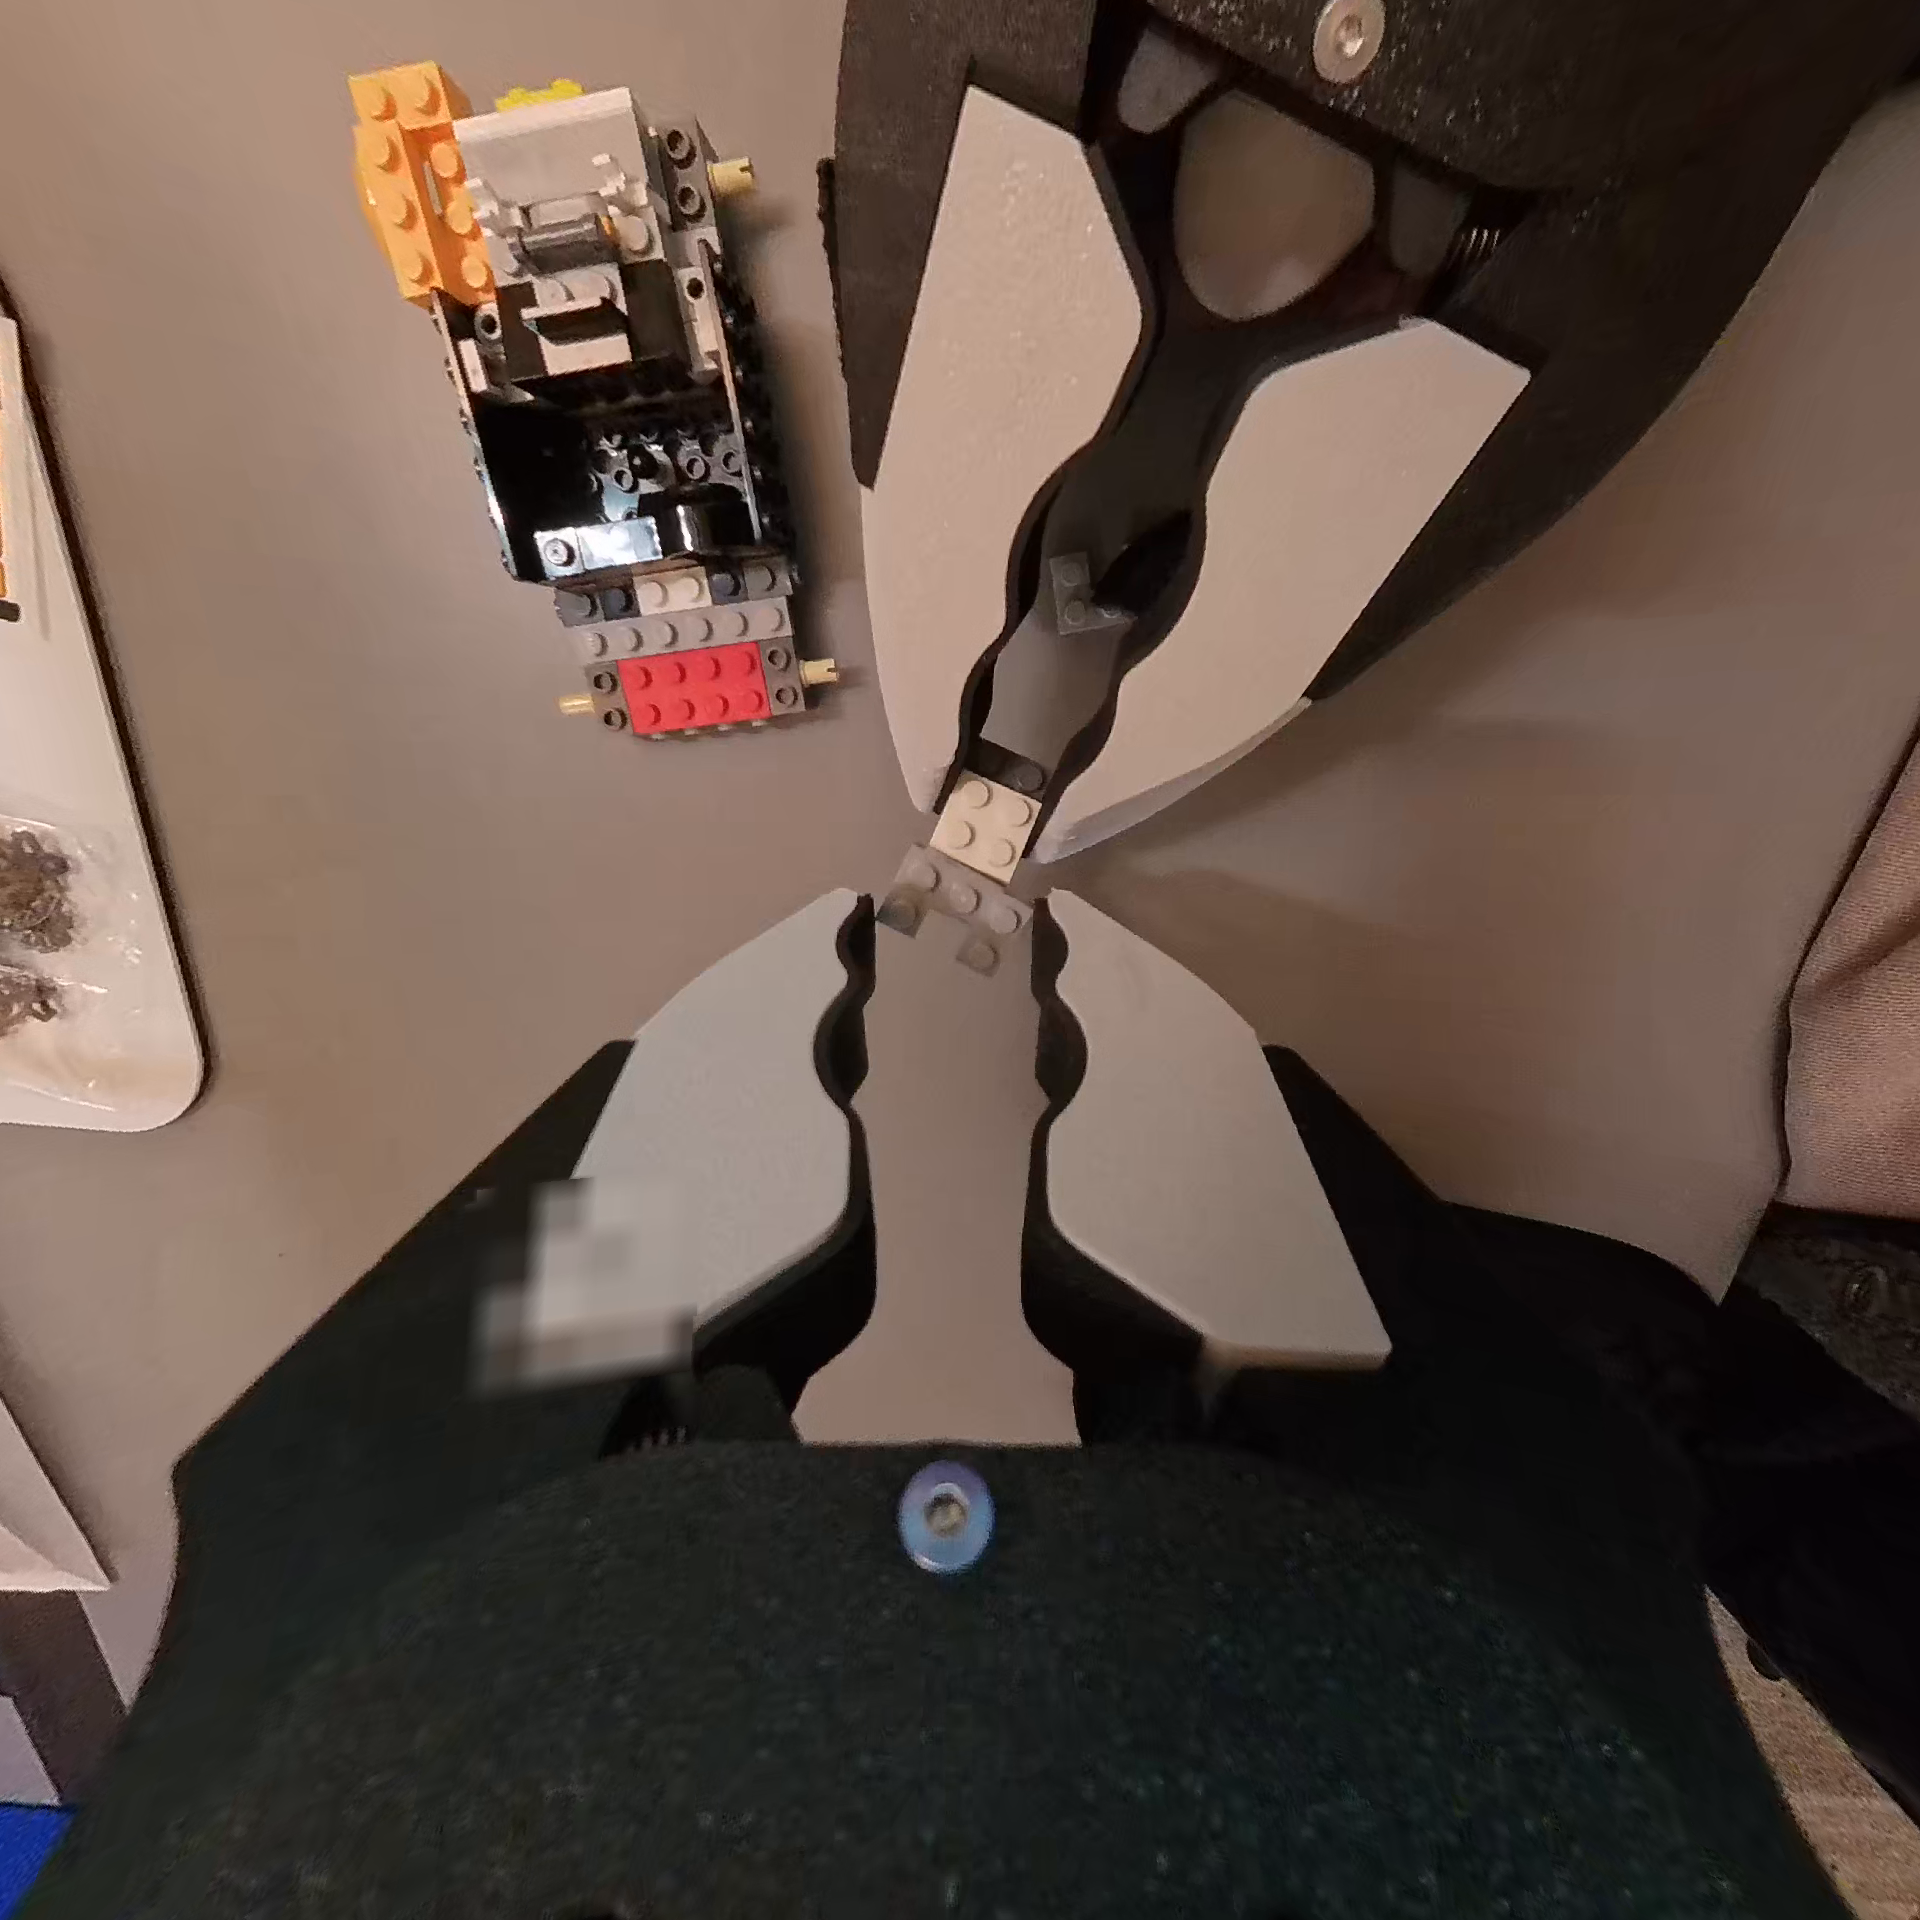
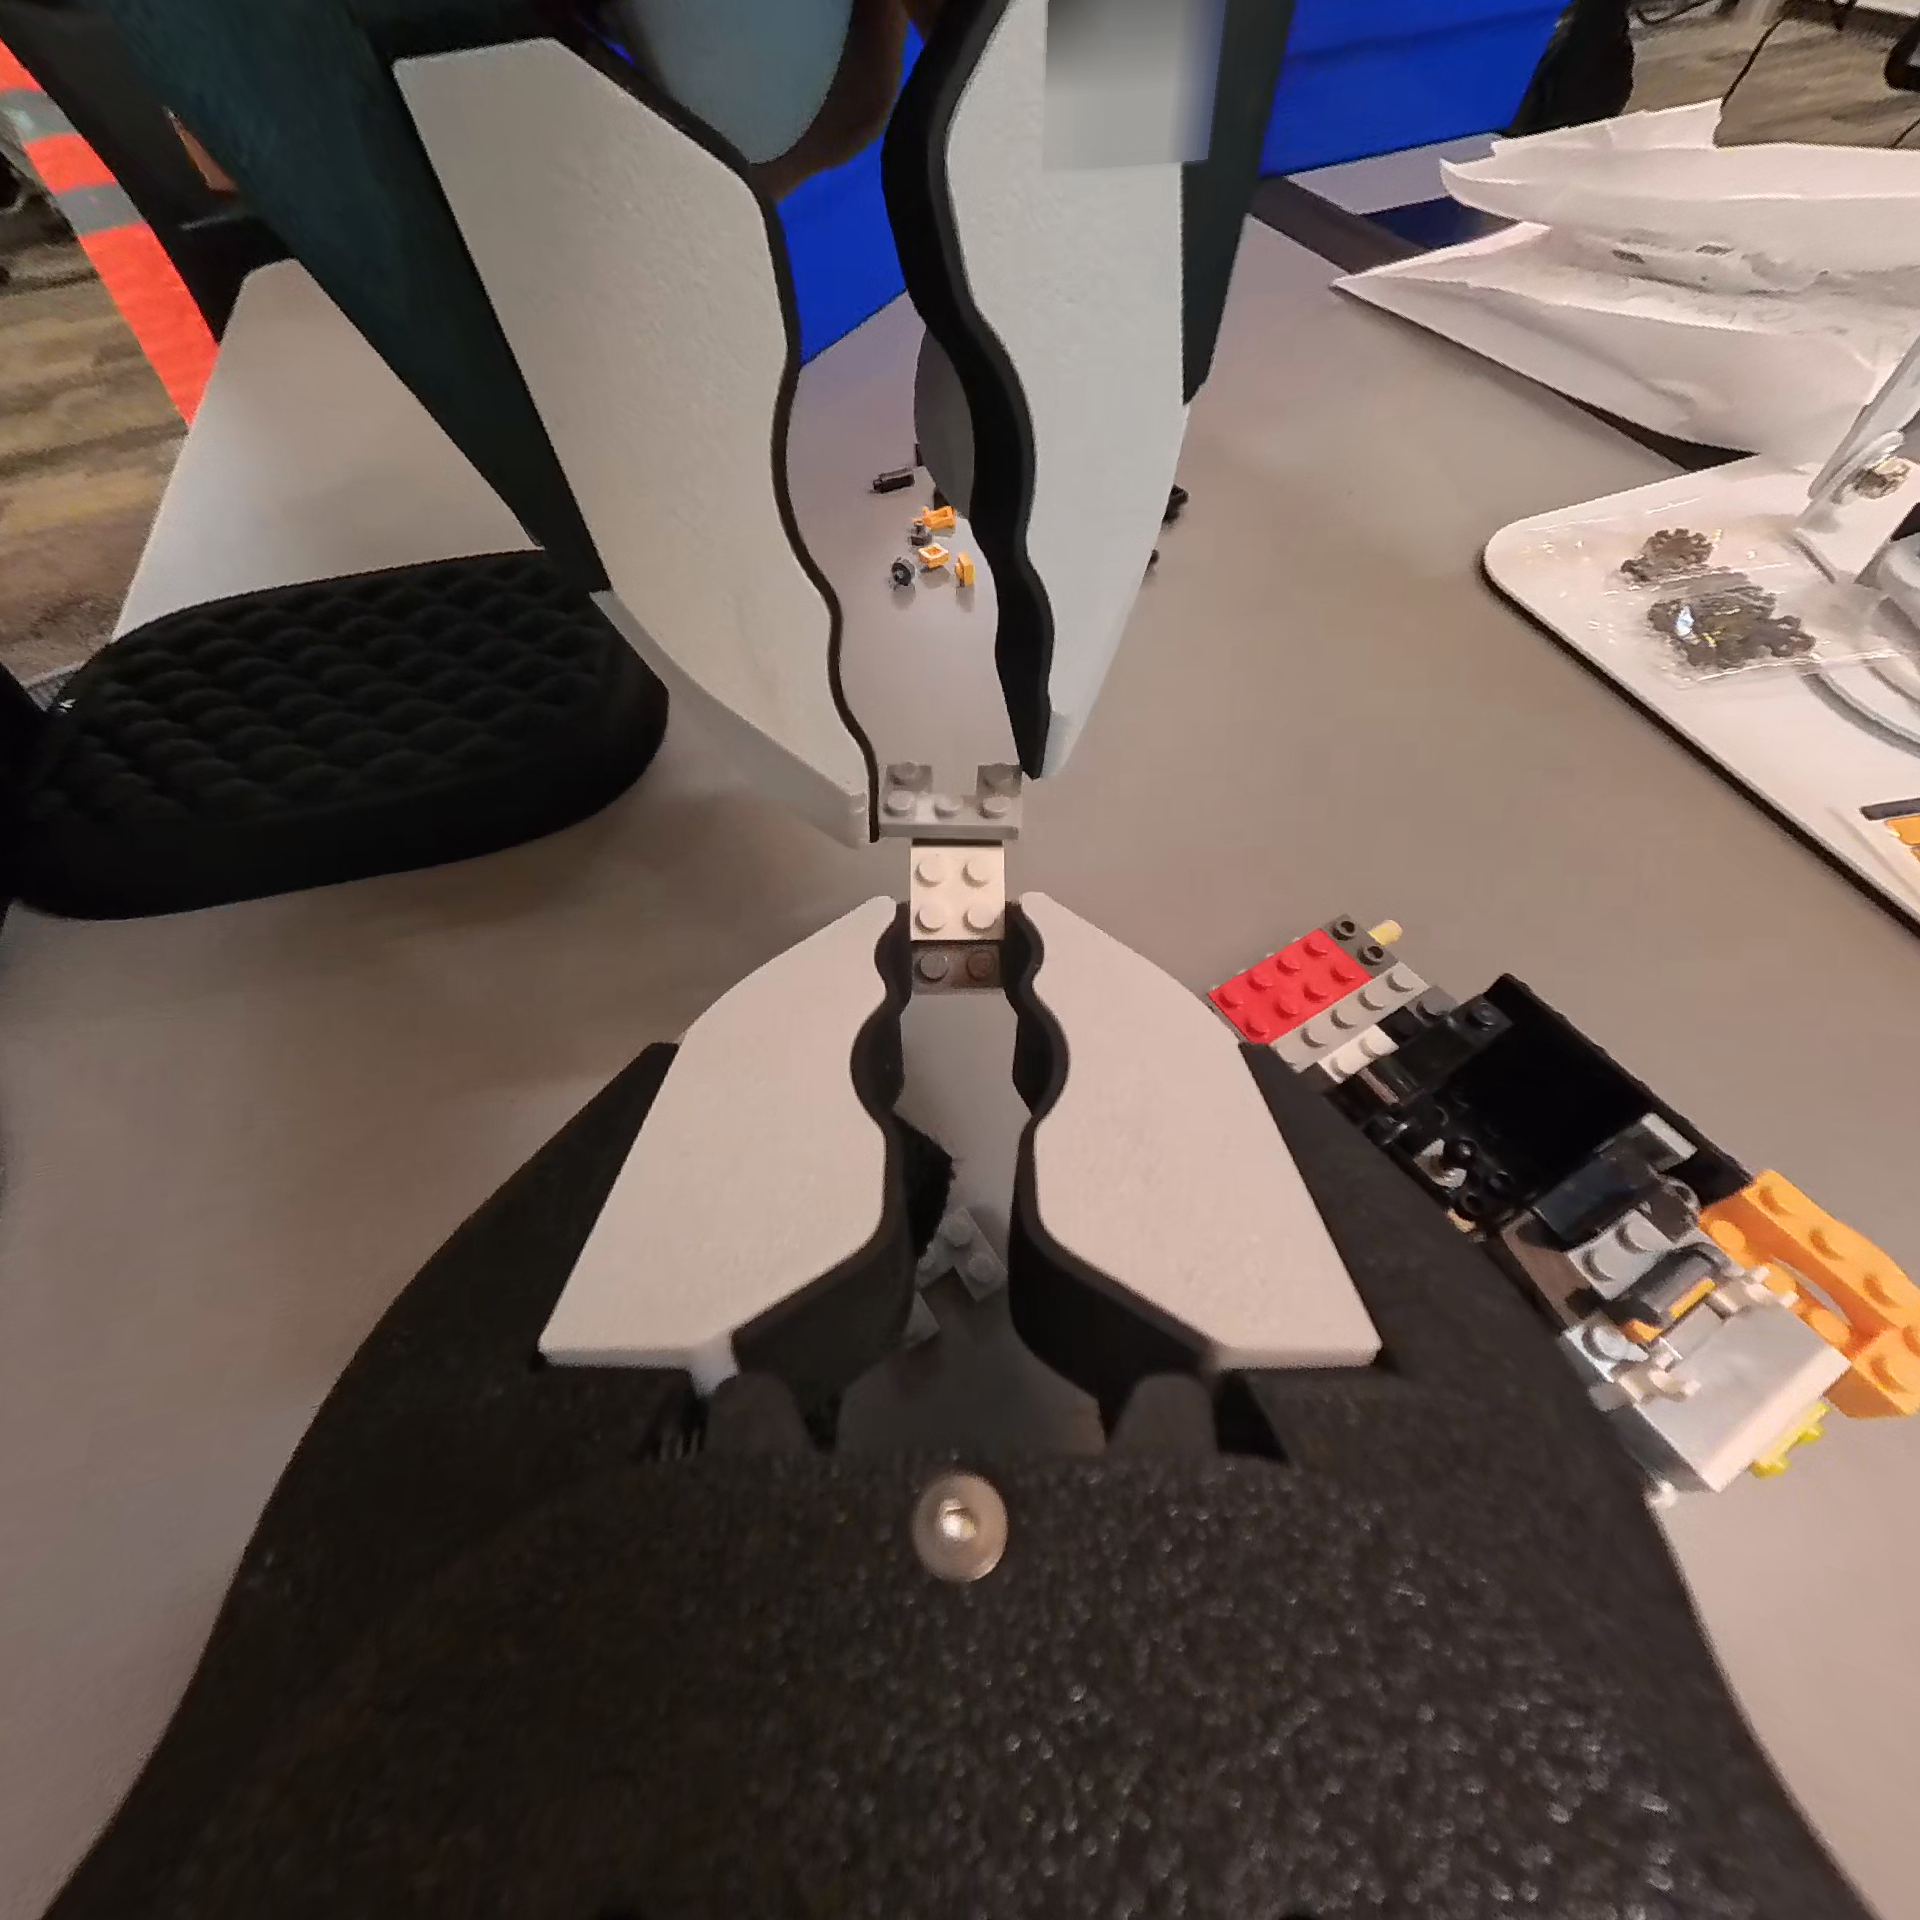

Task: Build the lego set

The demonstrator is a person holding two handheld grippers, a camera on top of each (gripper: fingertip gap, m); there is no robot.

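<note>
Left wrist view, left to right. Bag [image 1: 42, 904] of dark parts on a white tray [image 1: 156, 1039], left edge of the table [image 1: 312, 935]. Lego model [image 1: 613, 416], black body, orange end, red plate, flat on the table toward the far side. Left gripper [image 1: 951, 914]: jaws clamped on a grey plate [image 1: 961, 896]. Right gripper [image 1: 997, 805] opposite, tip to tip: jaws clamped on a white 2x2 plate [image 1: 987, 823] on a dark piece [image 1: 1013, 771], its edge touching the grey plate. Loose grey piece [image 1: 1081, 597] on the table under the right gripper. Right wrist view: small orange and black pieces [image 2: 935, 540] farther off.
</note>
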